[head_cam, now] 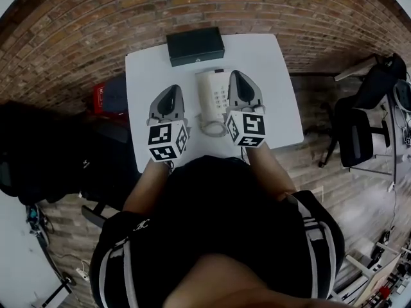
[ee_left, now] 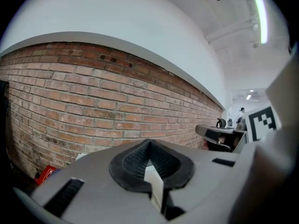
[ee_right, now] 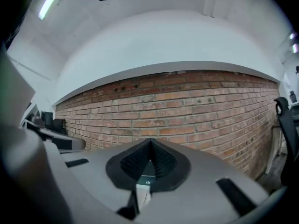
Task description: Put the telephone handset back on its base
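the telephone handset (head_cam: pixel 203 98) lay as a long pale bar in the middle of the frame, along the left side of the white base (head_cam: pixel 220 96), whose keypad showed just right of it. from the head view it seemed to rest in its cradle, though the view was too small to tell whether both ends sat fully down. that would fit a handset already returned as well as one never taken off. the coiled cord (head_cam: pixel 212 129) curled in a loop at the lower end of the phone, on the white surface (head_cam: pixel 276 108), and a black box (head_cam: pixel 195 45) stood above the phone near the upper edge. the left claw (head_cam: pixel 171 92) hovered left of the phone with bare surface between them, and its own view showed its ribbed pads pressed together at the tip with nothing between them, pointing at a brick wall (ee_left: pixel 93 106). the right claw (head_cam: pixel 238 79) hung over the right edge of the base, likewise closed on nothing. by its look the handset was light, stiff moulded plastic, smooth and rather slippery, and the springy cord would likely tug it sideways. the slim middle shaft between the two thicker ends looked the best place for a grip, taken across its width.
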A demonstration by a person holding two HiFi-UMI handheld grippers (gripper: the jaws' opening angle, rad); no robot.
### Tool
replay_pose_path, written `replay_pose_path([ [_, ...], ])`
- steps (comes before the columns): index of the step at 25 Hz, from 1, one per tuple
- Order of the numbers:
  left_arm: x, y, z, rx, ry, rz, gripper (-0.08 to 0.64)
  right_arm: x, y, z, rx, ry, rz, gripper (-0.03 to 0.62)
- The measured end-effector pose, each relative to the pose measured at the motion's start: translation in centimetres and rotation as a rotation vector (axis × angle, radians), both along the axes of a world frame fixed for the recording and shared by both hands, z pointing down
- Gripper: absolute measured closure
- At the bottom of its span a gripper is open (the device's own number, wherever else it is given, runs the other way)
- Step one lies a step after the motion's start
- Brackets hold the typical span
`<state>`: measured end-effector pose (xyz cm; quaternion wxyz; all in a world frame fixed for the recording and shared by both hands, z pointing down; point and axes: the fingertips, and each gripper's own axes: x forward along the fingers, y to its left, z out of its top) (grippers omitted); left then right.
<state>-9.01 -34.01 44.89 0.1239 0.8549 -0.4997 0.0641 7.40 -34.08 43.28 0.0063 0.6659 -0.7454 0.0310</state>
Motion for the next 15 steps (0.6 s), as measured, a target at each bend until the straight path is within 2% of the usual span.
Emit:
replay_pose_path([
  [3,0.9,0.3,-0.6,0.026,-0.002,0.012,0.558,0.6,0.7,0.1,-0.004,-0.017,0.005,0.595],
  [15,0.8,1.0,-1.2,0.042,0.002,-0.004,0.558,0.4,1.5,-0.2,0.000,-0.025,-0.005,0.595],
])
